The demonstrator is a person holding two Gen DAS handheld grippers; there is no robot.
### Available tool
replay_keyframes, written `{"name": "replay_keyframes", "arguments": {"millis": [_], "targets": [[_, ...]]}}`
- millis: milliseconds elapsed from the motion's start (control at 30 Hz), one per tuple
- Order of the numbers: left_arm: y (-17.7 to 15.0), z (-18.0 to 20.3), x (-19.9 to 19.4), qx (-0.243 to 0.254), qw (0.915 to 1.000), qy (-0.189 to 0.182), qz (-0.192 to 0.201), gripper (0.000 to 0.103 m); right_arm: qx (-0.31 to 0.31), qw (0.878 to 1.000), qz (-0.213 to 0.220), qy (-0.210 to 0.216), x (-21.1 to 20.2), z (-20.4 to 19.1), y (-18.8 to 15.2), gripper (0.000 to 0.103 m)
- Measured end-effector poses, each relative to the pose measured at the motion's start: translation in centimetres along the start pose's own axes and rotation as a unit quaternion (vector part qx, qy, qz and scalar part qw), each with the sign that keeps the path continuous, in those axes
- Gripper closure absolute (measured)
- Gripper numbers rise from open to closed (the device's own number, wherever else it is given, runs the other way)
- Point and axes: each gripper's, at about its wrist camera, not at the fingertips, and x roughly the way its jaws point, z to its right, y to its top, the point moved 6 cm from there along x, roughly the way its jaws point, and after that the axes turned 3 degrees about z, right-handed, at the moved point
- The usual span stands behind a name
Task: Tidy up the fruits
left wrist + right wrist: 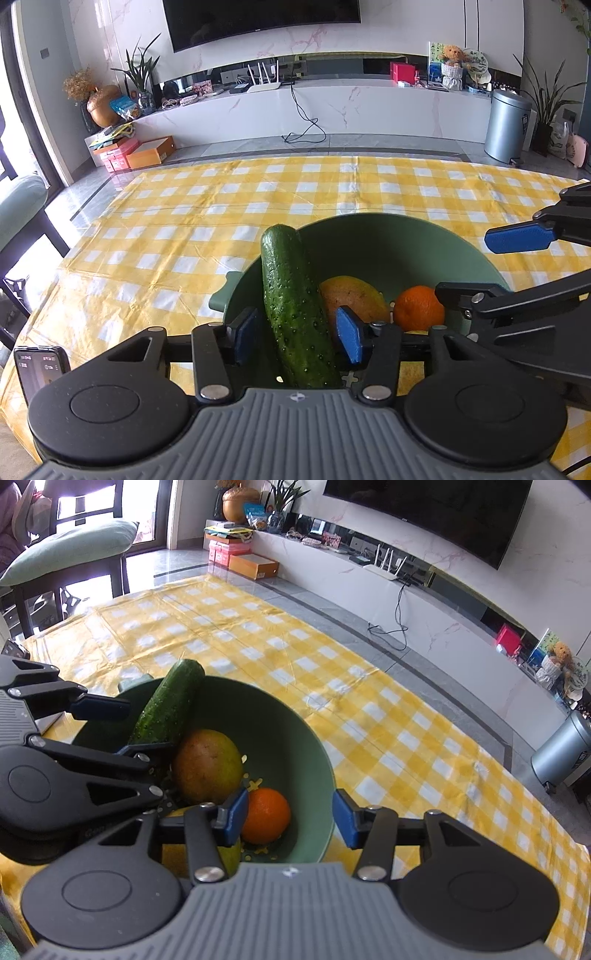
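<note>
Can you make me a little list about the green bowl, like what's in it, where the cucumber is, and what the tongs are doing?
bowl: green bowl on the yellow checked tablecloth
inside: cucumber, mango, orange
cucumber: leaning, top end poking over the rim
left tongs: open, pads either side of the cucumber, not pressing
right tongs: open, around the orange and the bowl's rim
nearby: phone on the table

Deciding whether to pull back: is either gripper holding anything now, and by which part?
Nothing is held. The left gripper straddles the cucumber's lower half with gaps at both pads. The right gripper stands open beside the orange in the green bowl.
</note>
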Motion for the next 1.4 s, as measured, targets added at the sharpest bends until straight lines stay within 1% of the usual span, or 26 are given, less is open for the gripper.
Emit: {"name": "replay_keyframes", "arguments": {"millis": [67,167,300,433,600,667,700,767,900,1033,1100,1200,1300,1400], "targets": [[0.2,0.2,-0.6,0.001,1.0,-0.001,0.003,0.042,0.004,1.0,0.009,-0.002,-1.0,0.2,-0.1,0.053],[0.4,0.6,-1.6,0.002,0.9999,-0.007,0.009,0.041,0.015,1.0,0.022,-0.008,-2.7,0.6,-0.5,0.049],[0.3,1.8,-3.3,0.008,0.9995,-0.025,0.016,0.04,0.041,0.998,0.038,-0.017,-5.1,1.5,-1.7,0.048],[0.0,3.1,-5.0,0.009,0.9979,-0.06,0.021,0.04,0.08,0.995,0.052,-0.03,-7.7,2.7,-3.8,0.047],[-0.3,4.8,-7.1,0.013,0.9938,-0.106,0.03,0.04,0.129,0.988,0.061,-0.052,-10.4,4.1,-7.3,0.047],[-0.5,5.7,-7.9,0.019,0.9913,-0.125,0.035,0.04,0.152,0.985,0.063,-0.058,-11.4,4.6,-8.7,0.046],[-0.6,6.1,-8.3,0.021,0.9898,-0.136,0.038,0.04,0.164,0.983,0.064,-0.061,-11.9,4.9,-9.5,0.043],[-1.0,6.9,-8.9,0.019,0.9854,-0.165,0.037,0.04,0.185,0.978,0.066,-0.067,-12.9,5.3,-10.9,0.04],[-2.0,8.1,-9.3,-0.009,0.9722,-0.234,0.011,0.04,0.229,0.967,0.064,-0.085,-14.4,6.3,-14.0,0.039],[-3.3,8.6,-9.2,-0.014,0.9644,-0.264,-0.003,0.04,0.282,0.952,0.057,-0.107,-15.3,7.4,-16.9,0.039],[-4.0,8.8,-8.9,-0.011,0.963,-0.269,-0.015,0.04,0.306,0.943,0.056,-0.116,-15.6,7.8,-18.1,0.039],[-5.3,8.7,-8.0,-0.002,0.9663,-0.255,-0.038,0.04,0.325,0.935,0.061,-0.126,-15.9,8.1,-19.3,0.039],[-7.0,8.9,-7.3,0.01,0.9691,-0.24,-0.057,0.04,0.317,0.937,0.075,-0.128,-16.0,7.7,-19.4,0.039],[-8.3,9.2,-6.7,0.021,0.9684,-0.238,-0.073,0.04,0.293,0.944,0.08,-0.128,-15.5,7.1,-19.2,0.039]]}}
